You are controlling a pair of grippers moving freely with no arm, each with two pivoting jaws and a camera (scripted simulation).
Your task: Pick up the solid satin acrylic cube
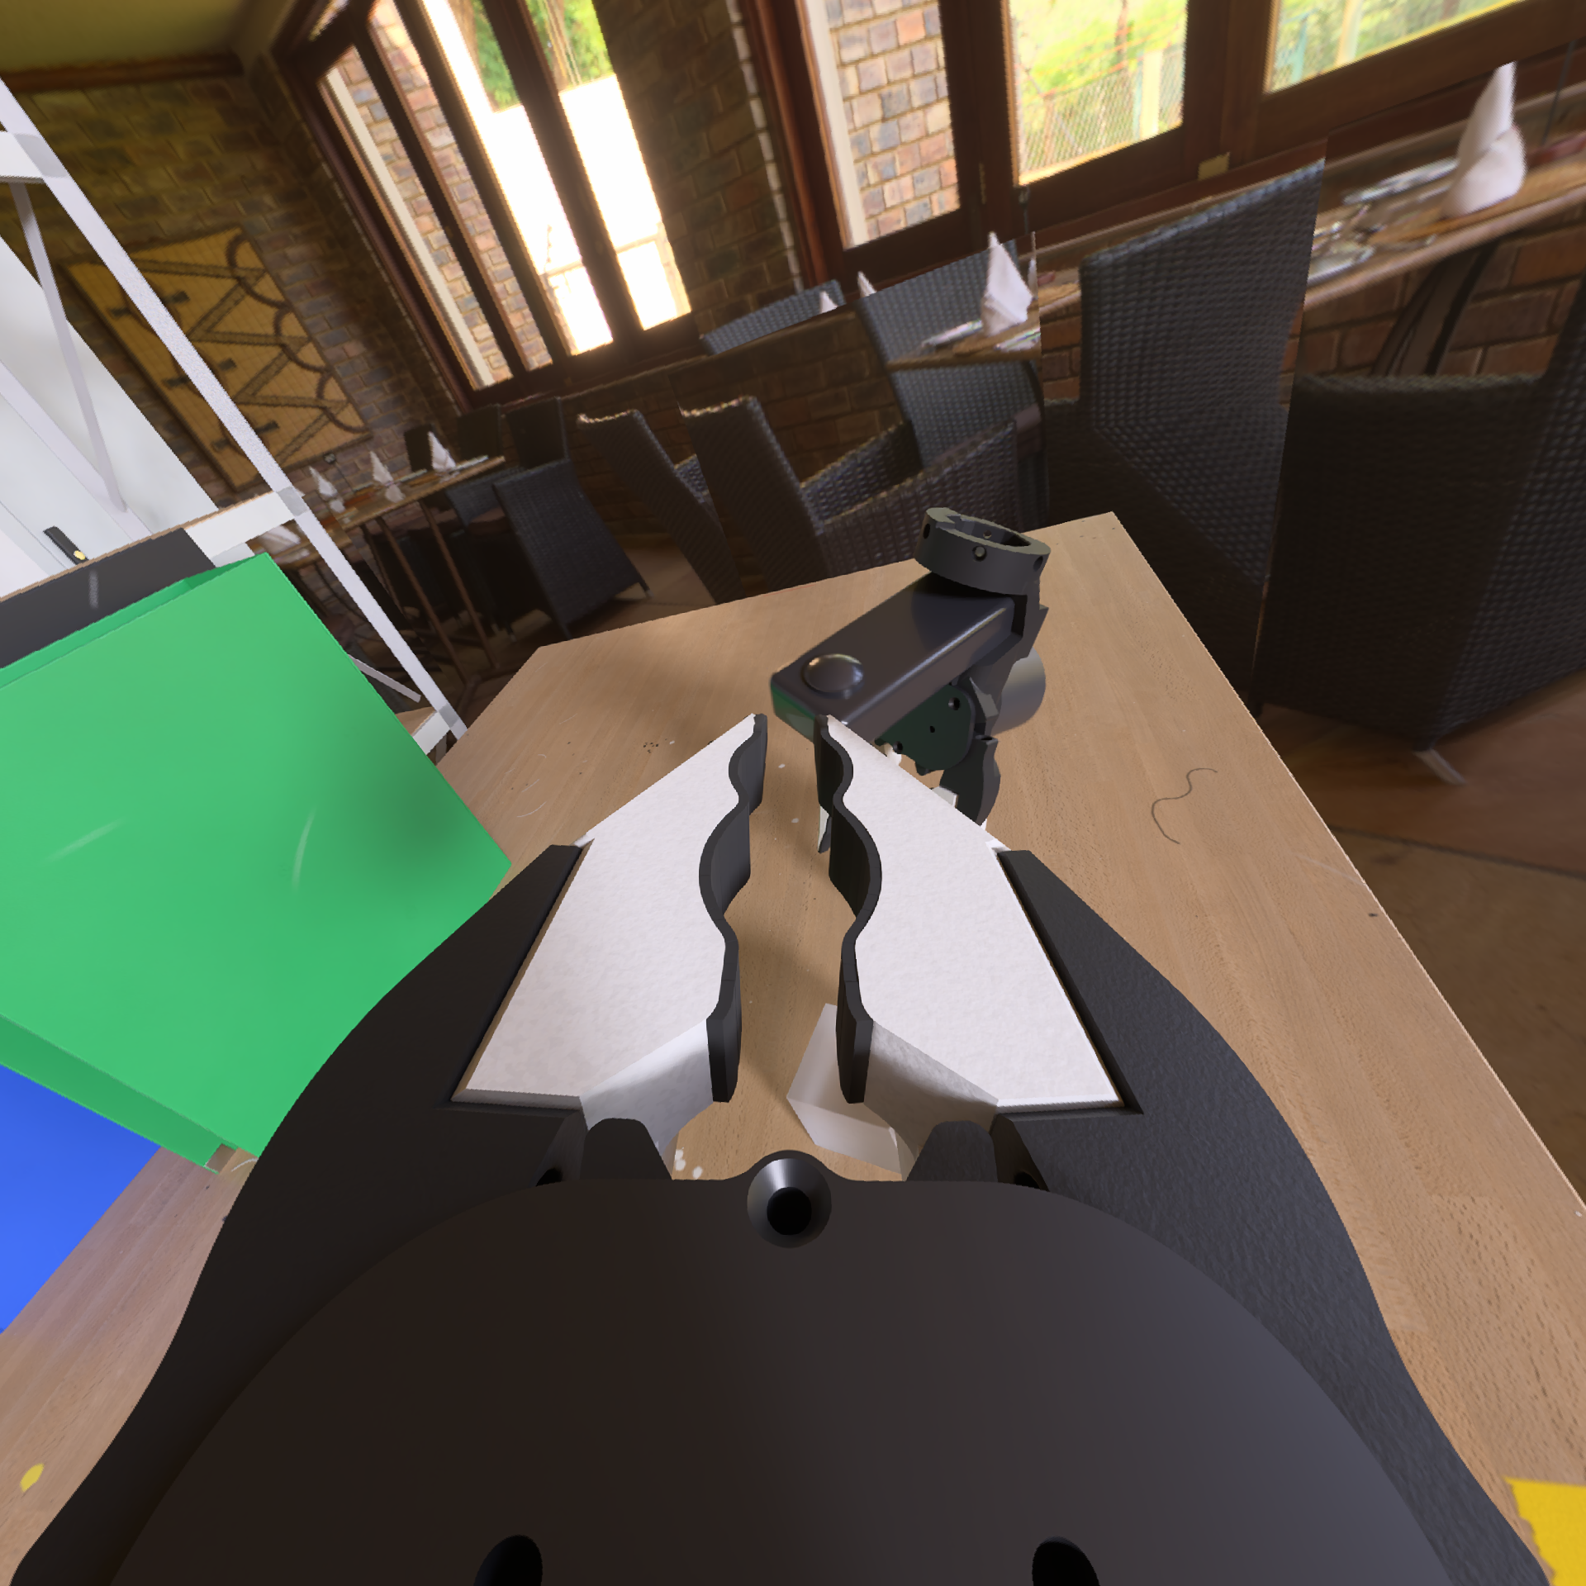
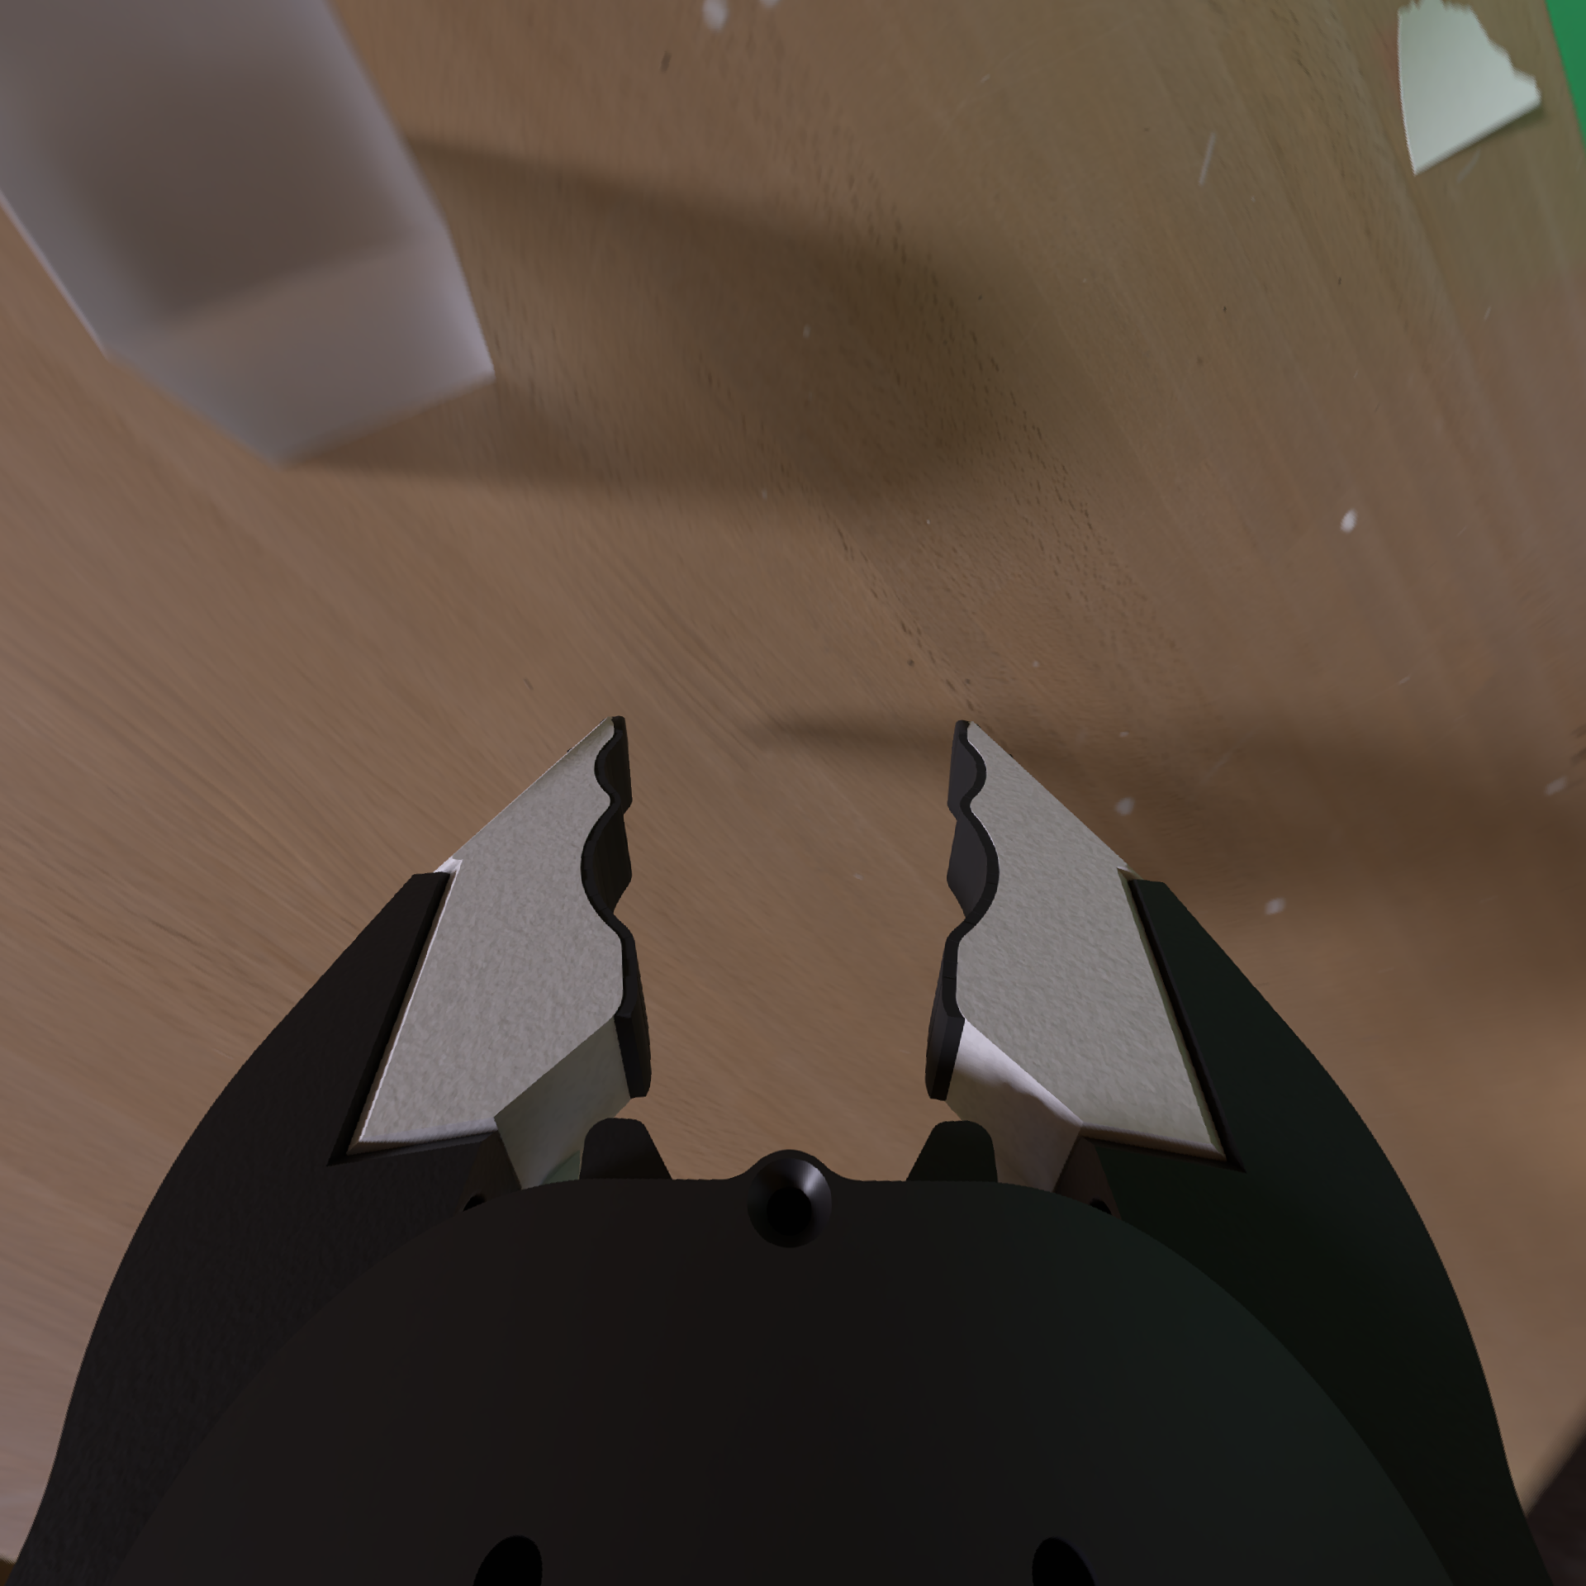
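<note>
Left gripper (image 1: 789,729): jaws drawn close, a narrow slit of bare wood showing between the wavy black pads; nothing sits in the slit, so it holds nothing. It hangs low over the wooden table (image 1: 1201,987), pointing along the board toward its far edge. A pale translucent block, the acrylic cube (image 1: 845,1107), shows low in the left wrist view near the root of the fingers, partly hidden behind the right-hand finger; whether it touches that finger cannot be told. Right gripper (image 2: 789,725): jaws standing well apart, a wide gap of tabletop between the tips, empty, touching nothing. It looks steeply down on the wood. In the right wrist view the cube (image 2: 249,223) lies toward the upper left corner of the frame, resting on the table, well clear of both fingers and blurred. The right gripper also shows in the left wrist view as a dark body (image 1: 927,661) tilted down over the table toward its far edge, just beyond the left gripper's fingertips. A green panel (image 1: 197,841) stands at the table's left edge, a blue surface (image 1: 51,1201) below it. A torn scrap of white paper (image 2: 1459,86) lies on the wood near the upper right corner of the right wrist view, beside a green edge. Small white flecks dot the wood.
</note>
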